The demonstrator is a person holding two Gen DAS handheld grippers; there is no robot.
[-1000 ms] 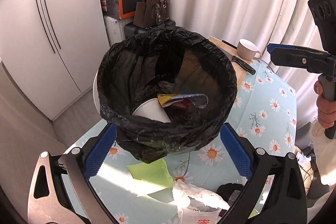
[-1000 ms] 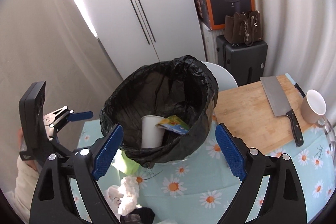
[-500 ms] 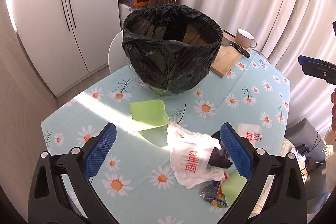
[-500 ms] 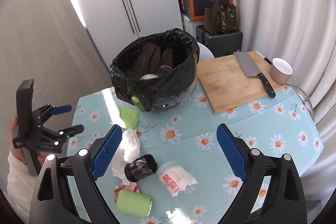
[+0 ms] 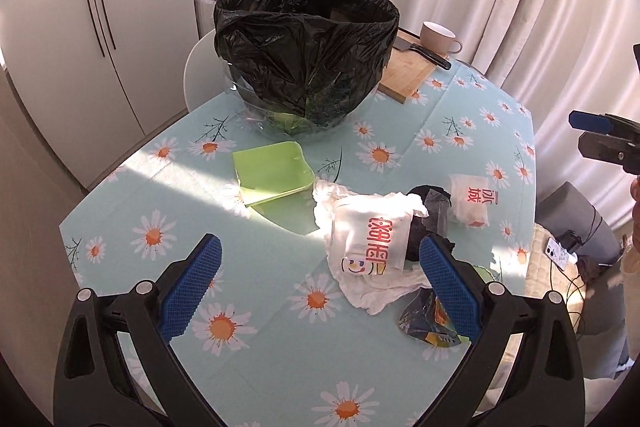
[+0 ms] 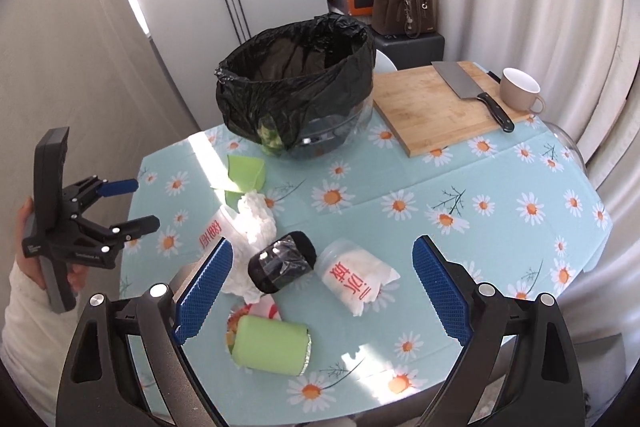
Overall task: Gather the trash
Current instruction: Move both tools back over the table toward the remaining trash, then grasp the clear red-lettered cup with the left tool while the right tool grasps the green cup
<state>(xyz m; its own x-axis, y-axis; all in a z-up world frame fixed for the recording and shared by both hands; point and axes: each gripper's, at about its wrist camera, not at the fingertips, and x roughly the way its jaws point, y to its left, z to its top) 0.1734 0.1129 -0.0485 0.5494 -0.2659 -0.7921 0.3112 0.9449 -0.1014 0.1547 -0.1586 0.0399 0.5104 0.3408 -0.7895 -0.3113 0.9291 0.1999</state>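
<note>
Daisy tablecloth below; left gripper and right gripper jaws wide apart, empty

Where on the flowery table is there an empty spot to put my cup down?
Bare cloth lies between the cutting board and the table's right edge, right of the printed plastic cup. It is crowded from the bin bag down to the green can.

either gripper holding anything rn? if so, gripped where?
Nothing held. Left gripper and right gripper are both open and empty, above the trash on the table.
</note>
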